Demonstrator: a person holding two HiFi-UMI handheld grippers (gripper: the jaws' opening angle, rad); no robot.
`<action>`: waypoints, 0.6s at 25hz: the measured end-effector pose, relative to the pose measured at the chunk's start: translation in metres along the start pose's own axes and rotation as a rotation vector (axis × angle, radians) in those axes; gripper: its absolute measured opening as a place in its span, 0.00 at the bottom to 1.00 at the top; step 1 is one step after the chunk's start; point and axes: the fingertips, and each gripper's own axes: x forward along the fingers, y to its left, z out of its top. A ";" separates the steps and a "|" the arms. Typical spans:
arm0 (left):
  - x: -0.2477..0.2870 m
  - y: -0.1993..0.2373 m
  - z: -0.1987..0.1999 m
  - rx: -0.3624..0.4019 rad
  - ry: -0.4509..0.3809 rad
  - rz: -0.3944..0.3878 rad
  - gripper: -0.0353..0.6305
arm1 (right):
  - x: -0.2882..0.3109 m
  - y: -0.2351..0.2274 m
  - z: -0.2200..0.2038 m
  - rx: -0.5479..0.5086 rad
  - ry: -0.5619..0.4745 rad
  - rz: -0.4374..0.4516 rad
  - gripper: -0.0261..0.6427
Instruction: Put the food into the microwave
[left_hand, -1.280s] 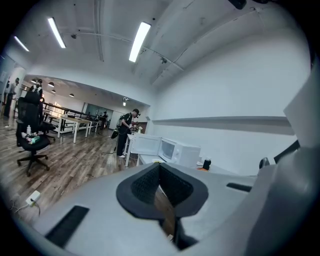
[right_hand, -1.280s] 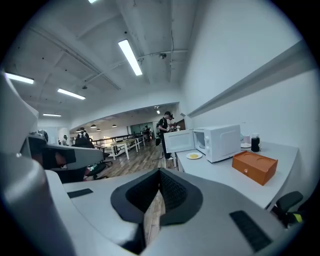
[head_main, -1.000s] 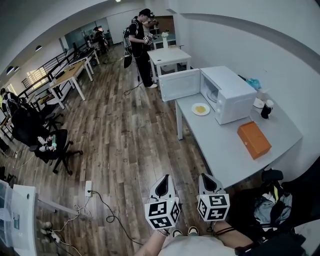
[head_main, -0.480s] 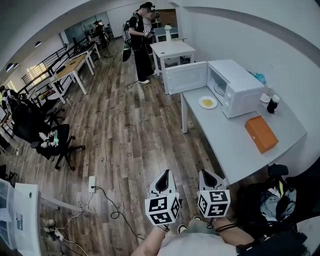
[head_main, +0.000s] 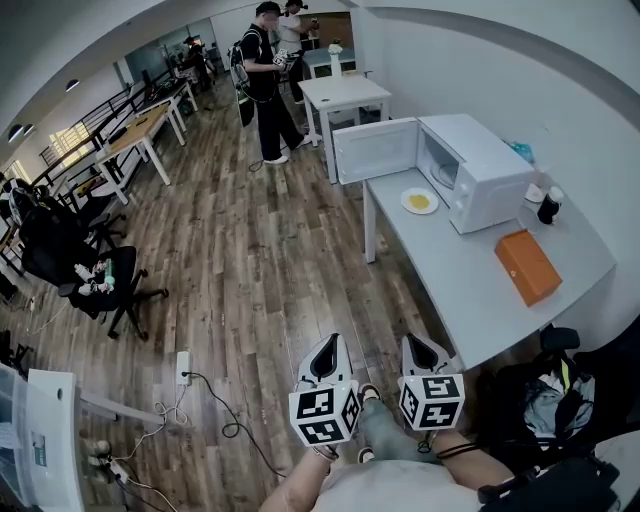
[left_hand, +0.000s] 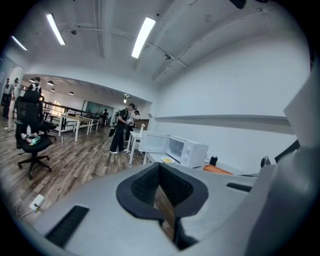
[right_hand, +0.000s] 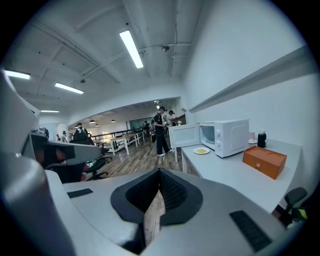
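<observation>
A white plate with yellow food (head_main: 419, 201) lies on the grey table (head_main: 470, 290), just in front of the white microwave (head_main: 480, 170), whose door (head_main: 375, 150) stands swung open. Both grippers are held low and close to my body, well short of the table. My left gripper (head_main: 326, 347) and my right gripper (head_main: 421, 346) are side by side, each shut with nothing between the jaws. The left gripper view shows the plate (left_hand: 168, 160) and microwave (left_hand: 187, 150) far off. In the right gripper view the plate (right_hand: 201, 150) sits beside the microwave (right_hand: 231, 136).
An orange box (head_main: 528, 266) and a dark bottle (head_main: 548, 205) stand on the table past the microwave. A person (head_main: 262, 80) stands by a white table (head_main: 345, 95) at the back. An office chair (head_main: 95, 280) is at left, a power strip (head_main: 183, 368) with cables on the floor, a dark bag (head_main: 545, 400) at right.
I have moved a little nearer the table, so the microwave and plate sit lower in view. The person at the back has shifted left. Both grippers keep their hold and stay shut.
</observation>
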 end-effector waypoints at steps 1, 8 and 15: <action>0.005 0.001 0.000 -0.001 0.002 -0.002 0.06 | 0.004 -0.002 0.000 -0.002 0.001 -0.001 0.06; 0.043 0.009 0.002 0.002 0.005 -0.008 0.06 | 0.035 -0.018 0.004 -0.005 0.008 -0.019 0.06; 0.088 0.024 0.007 -0.020 0.012 -0.004 0.06 | 0.079 -0.028 0.018 -0.013 0.012 -0.016 0.06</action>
